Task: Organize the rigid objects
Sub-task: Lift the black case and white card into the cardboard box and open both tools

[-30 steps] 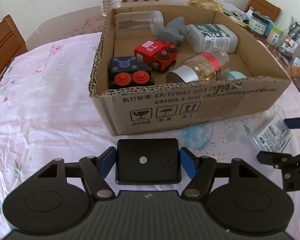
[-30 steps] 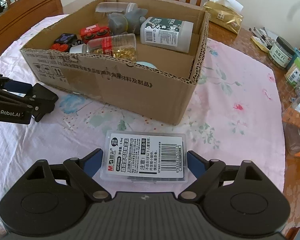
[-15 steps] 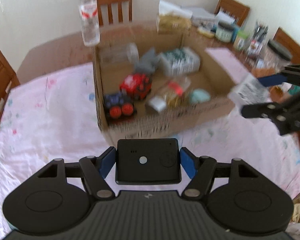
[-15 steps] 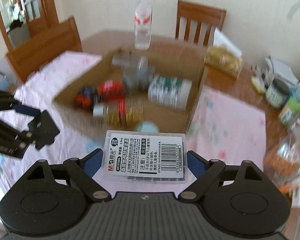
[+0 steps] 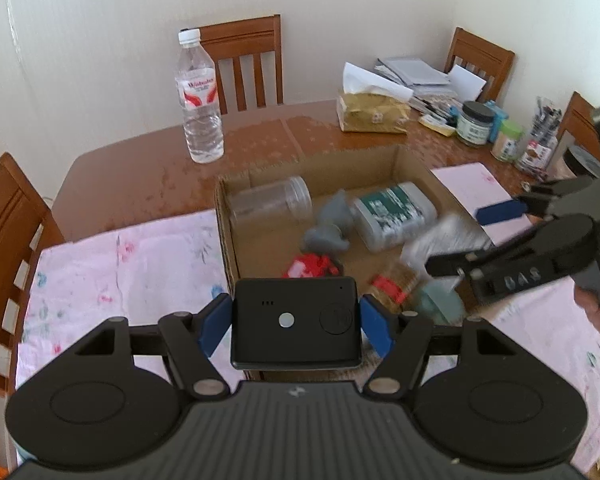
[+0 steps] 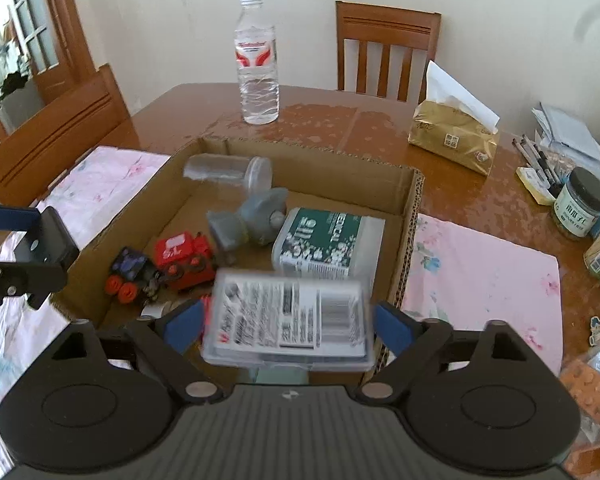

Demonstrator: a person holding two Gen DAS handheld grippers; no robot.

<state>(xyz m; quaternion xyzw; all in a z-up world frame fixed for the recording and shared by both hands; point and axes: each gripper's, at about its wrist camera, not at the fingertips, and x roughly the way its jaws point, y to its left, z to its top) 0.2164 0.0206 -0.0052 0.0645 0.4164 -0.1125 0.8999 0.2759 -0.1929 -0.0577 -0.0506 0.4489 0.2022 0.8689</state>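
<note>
My left gripper [image 5: 296,324] is shut on a black box-shaped device [image 5: 296,304] and hovers over the near wall of the cardboard box [image 5: 225,240]. Over the box's near right corner, the jaws of my right gripper [image 6: 288,326] are opening. A clear plastic case [image 6: 288,316] with a printed label sits blurred and tilted between them, its edges off the blue pads [image 6: 392,328]. Inside the box lie a red toy train [image 6: 184,256], a dark blue one [image 6: 130,270], a grey toy [image 6: 252,224], a white-and-green bottle [image 6: 324,244] and a clear jar [image 6: 224,170].
A water bottle [image 6: 258,60] stands on the wooden table behind the box. A gold tissue pack [image 6: 452,140], jars [image 6: 580,208] and pens crowd the right side. Wooden chairs [image 6: 384,52] ring the table. A pink flowered cloth [image 6: 480,272] lies under the box.
Both grippers have risen and come over the box. The right jaws have spread and the clear case, held firm before, now sits loose and blurred. The left grip is unchanged.
</note>
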